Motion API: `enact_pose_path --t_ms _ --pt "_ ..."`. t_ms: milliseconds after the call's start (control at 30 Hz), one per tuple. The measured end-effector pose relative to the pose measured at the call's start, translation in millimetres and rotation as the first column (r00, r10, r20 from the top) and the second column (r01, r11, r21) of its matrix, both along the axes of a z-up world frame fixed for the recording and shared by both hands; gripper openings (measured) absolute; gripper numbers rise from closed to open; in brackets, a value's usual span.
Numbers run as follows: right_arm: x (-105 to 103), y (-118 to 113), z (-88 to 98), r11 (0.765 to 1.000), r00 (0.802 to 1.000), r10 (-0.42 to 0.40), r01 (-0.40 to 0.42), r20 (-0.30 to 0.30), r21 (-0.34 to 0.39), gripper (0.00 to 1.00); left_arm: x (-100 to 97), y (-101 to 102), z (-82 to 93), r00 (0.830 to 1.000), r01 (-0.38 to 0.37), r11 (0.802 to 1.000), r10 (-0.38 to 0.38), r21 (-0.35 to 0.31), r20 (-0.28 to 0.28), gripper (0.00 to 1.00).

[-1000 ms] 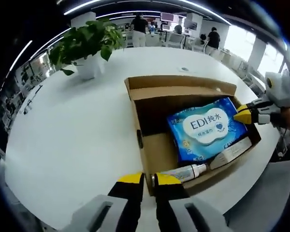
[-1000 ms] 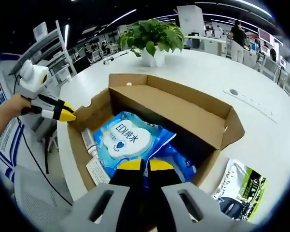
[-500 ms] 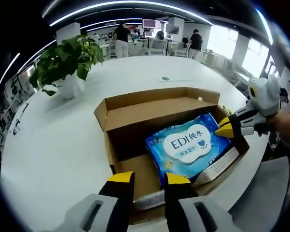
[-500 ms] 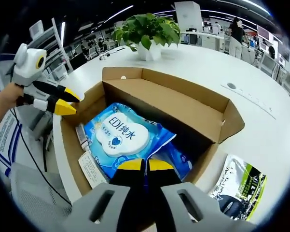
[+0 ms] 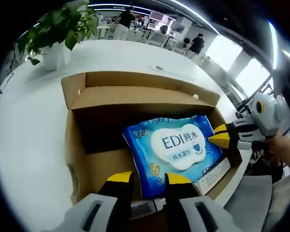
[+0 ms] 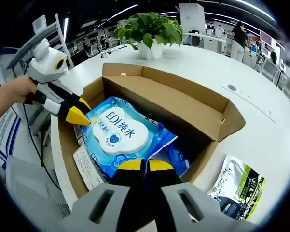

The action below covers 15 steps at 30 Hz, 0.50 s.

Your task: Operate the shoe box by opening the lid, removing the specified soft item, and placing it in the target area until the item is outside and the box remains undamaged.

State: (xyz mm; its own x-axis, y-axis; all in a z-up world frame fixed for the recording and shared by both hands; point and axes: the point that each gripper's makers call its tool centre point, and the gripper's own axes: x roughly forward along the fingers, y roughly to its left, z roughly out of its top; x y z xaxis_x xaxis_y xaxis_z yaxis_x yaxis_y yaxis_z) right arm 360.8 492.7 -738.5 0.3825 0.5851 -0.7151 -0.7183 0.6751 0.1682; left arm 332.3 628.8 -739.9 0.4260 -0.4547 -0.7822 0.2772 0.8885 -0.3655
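A broad round white table point(image 6: 275, 130) carries an open brown cardboard shoe box point(image 5: 135, 96) near its edge, lid flap folded back. Inside lies a soft blue wet-wipes pack with a white label point(image 5: 176, 147), filling much of the box floor, with a small flat white carton point(image 6: 87, 166) against the wall nearest the table edge. The right gripper point(image 6: 145, 165) has its yellow-tipped jaws pressed together on the pack's corner. The left gripper point(image 5: 148, 178) hangs over the opposite end, jaws parted, a white tube point(image 5: 145, 209) below them. A leafy green plant in a white pot point(image 6: 152, 36) stands beyond the box; a green-and-black printed pouch point(image 6: 239, 188) lies beside it.
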Motion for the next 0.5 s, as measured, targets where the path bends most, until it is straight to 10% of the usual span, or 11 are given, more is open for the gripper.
enact_pose_path --t_ms 500 --pt "-0.2 -0.1 4.5 0.999 0.999 -0.029 0.029 -0.017 0.033 0.0 -3.6 -7.3 8.4 0.999 -0.035 0.999 0.036 -0.036 0.017 0.05"
